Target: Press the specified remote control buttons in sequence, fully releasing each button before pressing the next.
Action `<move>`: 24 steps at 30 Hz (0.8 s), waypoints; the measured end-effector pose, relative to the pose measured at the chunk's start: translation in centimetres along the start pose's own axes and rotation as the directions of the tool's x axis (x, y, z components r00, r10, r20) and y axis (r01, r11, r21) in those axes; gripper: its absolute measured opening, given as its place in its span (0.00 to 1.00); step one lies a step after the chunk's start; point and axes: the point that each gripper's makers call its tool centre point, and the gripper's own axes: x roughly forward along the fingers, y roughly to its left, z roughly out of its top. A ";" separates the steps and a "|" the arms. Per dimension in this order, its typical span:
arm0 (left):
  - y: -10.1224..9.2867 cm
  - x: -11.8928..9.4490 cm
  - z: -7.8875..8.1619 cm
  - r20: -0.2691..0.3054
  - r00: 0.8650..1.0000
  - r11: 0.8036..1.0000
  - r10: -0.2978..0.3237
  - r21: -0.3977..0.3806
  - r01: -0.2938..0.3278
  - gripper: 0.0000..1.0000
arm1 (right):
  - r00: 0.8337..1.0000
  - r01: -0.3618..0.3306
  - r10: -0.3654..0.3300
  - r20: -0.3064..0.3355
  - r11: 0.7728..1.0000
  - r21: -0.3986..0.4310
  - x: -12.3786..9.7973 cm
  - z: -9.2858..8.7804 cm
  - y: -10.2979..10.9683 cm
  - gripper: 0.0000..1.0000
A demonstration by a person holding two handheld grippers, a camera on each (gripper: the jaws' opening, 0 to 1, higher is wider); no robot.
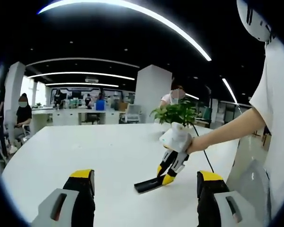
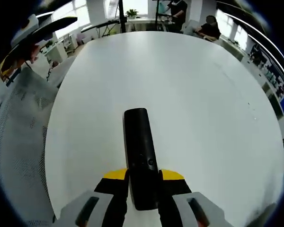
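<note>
Right now the right gripper [image 2: 143,182] has its yellow-tipped jaws clamped on the near end of the black remote control [image 2: 140,156], which points away along the jaws over the white surface [image 2: 203,104]. In the left gripper view that same gripper [image 1: 166,174] shows from the side, held by a person's hand [image 1: 195,144], with the remote [image 1: 148,184] sloping down so its far end rests on or hangs just above the surface [image 1: 85,151]; I cannot tell which. The left gripper [image 1: 146,187] stands with its jaws wide apart, holding nothing, well short of the remote.

Judging from this, the step in hand is to steady the remote so the free gripper can come in and press. To do it well, the right gripper should hold firm and level, button face upward, ideally with the far end braced on the surface so a press does not lever it out of the jaws. The left gripper would do better to narrow its jaws and use one tip, come straight down on the target button, then lift fully clear before the next press. Both should stay low and central, so the remote remains in sight.

A small round button [image 2: 150,162] shows on the remote's face near the jaws, but no brand, label or legible writing can be made out on the remote or anywhere else.
</note>
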 end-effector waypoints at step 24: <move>0.9 -1.3 -0.5 -0.003 1.000 1.000 0.018 -0.010 -0.018 0.93 | 0.999 0.024 -0.022 -0.042 0.999 0.034 0.5 -0.3 -4.1 0.21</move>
